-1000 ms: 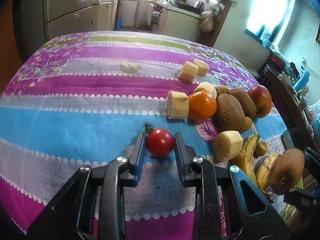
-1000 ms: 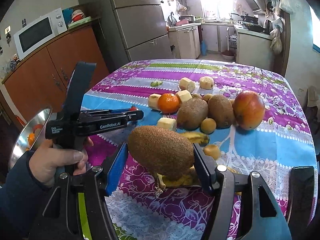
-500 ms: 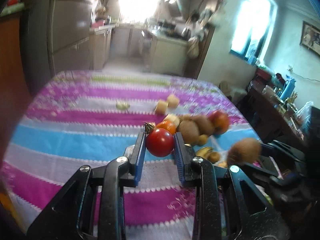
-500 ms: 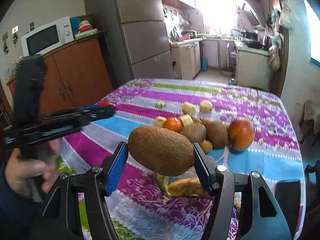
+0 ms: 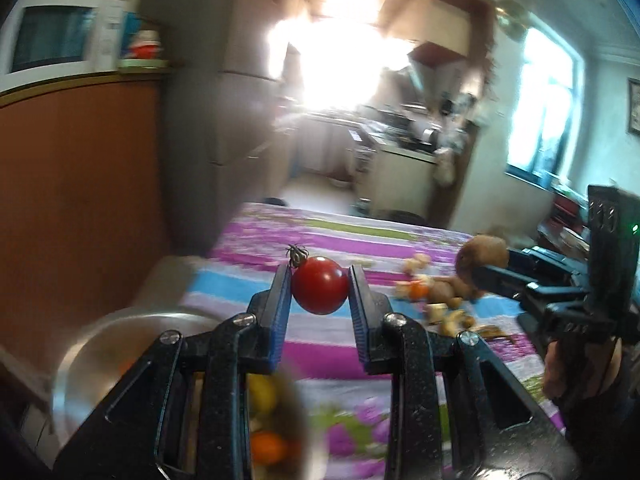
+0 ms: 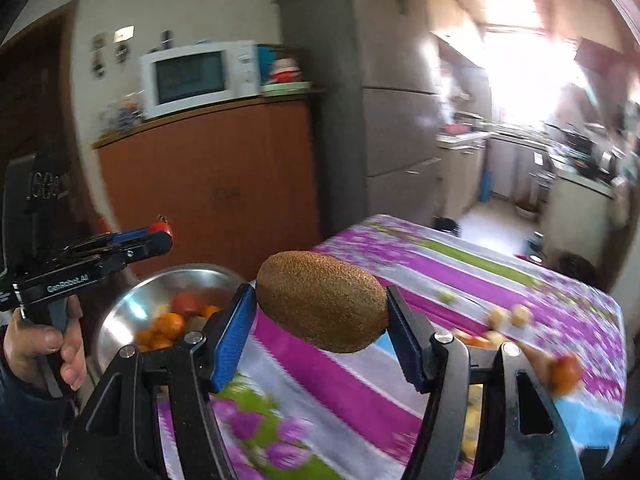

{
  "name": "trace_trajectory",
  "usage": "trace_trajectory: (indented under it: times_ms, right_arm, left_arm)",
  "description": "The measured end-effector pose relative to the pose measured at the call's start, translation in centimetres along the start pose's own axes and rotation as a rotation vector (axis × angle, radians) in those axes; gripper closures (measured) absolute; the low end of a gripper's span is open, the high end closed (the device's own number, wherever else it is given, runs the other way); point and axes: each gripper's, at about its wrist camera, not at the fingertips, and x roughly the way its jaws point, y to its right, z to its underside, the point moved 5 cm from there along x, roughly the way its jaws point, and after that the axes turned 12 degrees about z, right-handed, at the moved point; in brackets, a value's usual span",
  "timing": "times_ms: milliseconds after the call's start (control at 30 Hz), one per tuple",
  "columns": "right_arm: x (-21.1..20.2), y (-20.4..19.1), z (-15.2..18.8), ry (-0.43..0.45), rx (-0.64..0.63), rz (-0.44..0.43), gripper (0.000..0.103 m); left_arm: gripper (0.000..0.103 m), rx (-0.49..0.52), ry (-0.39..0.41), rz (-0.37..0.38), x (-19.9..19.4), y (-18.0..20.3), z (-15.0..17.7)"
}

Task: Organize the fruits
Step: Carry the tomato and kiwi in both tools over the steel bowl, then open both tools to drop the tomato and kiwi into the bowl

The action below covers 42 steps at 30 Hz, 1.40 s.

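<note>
My left gripper [image 5: 320, 294] is shut on a small red tomato [image 5: 320, 290] with a dried green stem, held in the air above the table's left edge. My right gripper [image 6: 322, 308] is shut on a brown kiwi [image 6: 322, 306], also lifted. A steel bowl [image 6: 132, 312] holding oranges and other fruit sits at the left, below and behind the right gripper's left finger. In the left wrist view the bowl [image 5: 96, 344] lies blurred under the gripper. The right wrist view shows the left gripper [image 6: 162, 234] raised over the bowl, with the tomato at its tip.
Loose fruit [image 5: 440, 300] (an orange, kiwis, banana pieces) lies blurred on the purple, blue and white striped tablecloth [image 5: 360, 240]. A brown cabinet [image 6: 208, 184] with a microwave [image 6: 192, 76] stands behind the bowl, a grey fridge [image 6: 380, 112] beside it.
Both grippers have lifted off the table and swung left toward the steel bowl, carrying the tomato and the kiwi. The fruit pile has slid to the right of both views.
</note>
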Motion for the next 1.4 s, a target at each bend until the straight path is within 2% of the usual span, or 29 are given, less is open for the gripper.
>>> trace_trajectory:
  times_ms: [200,333,500,800,1400]
  right_arm:
    - [4.4,-7.4,-0.8,-0.087,-0.067,-0.139,0.035]
    - [8.0,-11.1,0.1,-0.174,-0.100,-0.196,0.035]
    - [10.8,-14.0,1.8,-0.264,-0.132,-0.230,0.035]
    - [12.6,-15.9,5.1,-0.340,-0.188,-0.247,0.035]
    - [13.5,-16.4,7.0,-0.394,-0.218,-0.239,0.035]
  left_arm:
    - [0.074,-0.080,-0.061,-0.094,-2.1,-6.3,3.0]
    - [0.074,-0.126,-0.107,-0.110,-2.1,-8.3,5.1]
    - [0.074,-0.155,-0.176,-0.094,-1.4,-9.1,7.5]
    - [0.074,-0.168,-0.269,-0.051,-0.2,-9.2,10.2]
    - [0.074,-0.188,-0.305,-0.050,0.0,-10.4,11.1]
